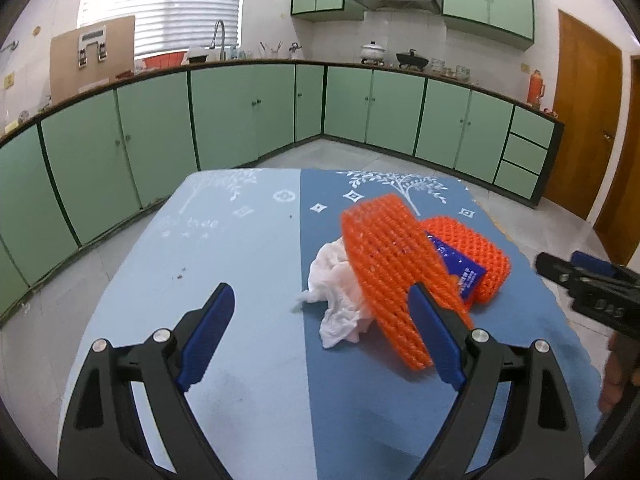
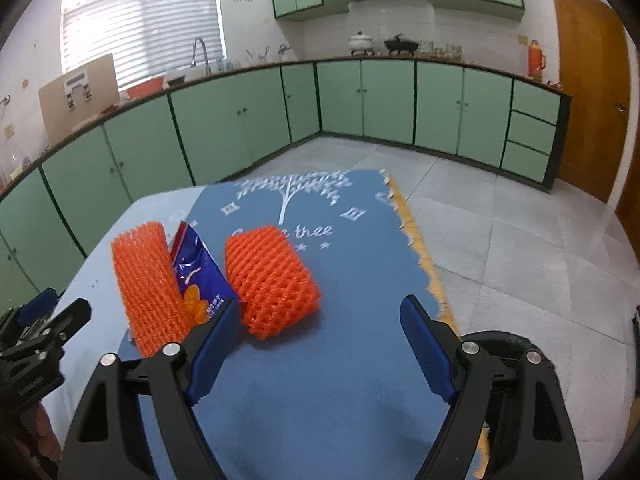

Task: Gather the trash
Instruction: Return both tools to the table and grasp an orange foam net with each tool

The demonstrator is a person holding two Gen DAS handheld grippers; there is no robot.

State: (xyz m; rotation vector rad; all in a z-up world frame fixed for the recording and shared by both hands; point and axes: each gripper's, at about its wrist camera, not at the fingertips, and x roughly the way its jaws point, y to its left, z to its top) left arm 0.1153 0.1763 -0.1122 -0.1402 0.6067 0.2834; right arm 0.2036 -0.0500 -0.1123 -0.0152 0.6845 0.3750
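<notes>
On the blue tablecloth (image 1: pixel 240 320) lies a small heap of trash. A crumpled white tissue (image 1: pixel 338 292) sits left of a long orange foam net sleeve (image 1: pixel 388 272); a second orange net sleeve (image 1: pixel 476 256) lies behind, with a blue snack wrapper (image 1: pixel 460 268) wedged between them. My left gripper (image 1: pixel 322 336) is open above the cloth, its right finger just in front of the long sleeve. In the right wrist view, the wrapper (image 2: pixel 196 268) stands between the long sleeve (image 2: pixel 146 284) and the short sleeve (image 2: pixel 272 280). My right gripper (image 2: pixel 320 344) hangs open, nothing between its fingers.
Green kitchen cabinets (image 1: pixel 248 116) run along the back walls under a counter with pots and a sink. A wooden door (image 1: pixel 588 112) is at the right. The grey tiled floor (image 2: pixel 500 240) lies beyond the table's right edge. The other gripper (image 1: pixel 592 288) shows at the left wrist view's right edge.
</notes>
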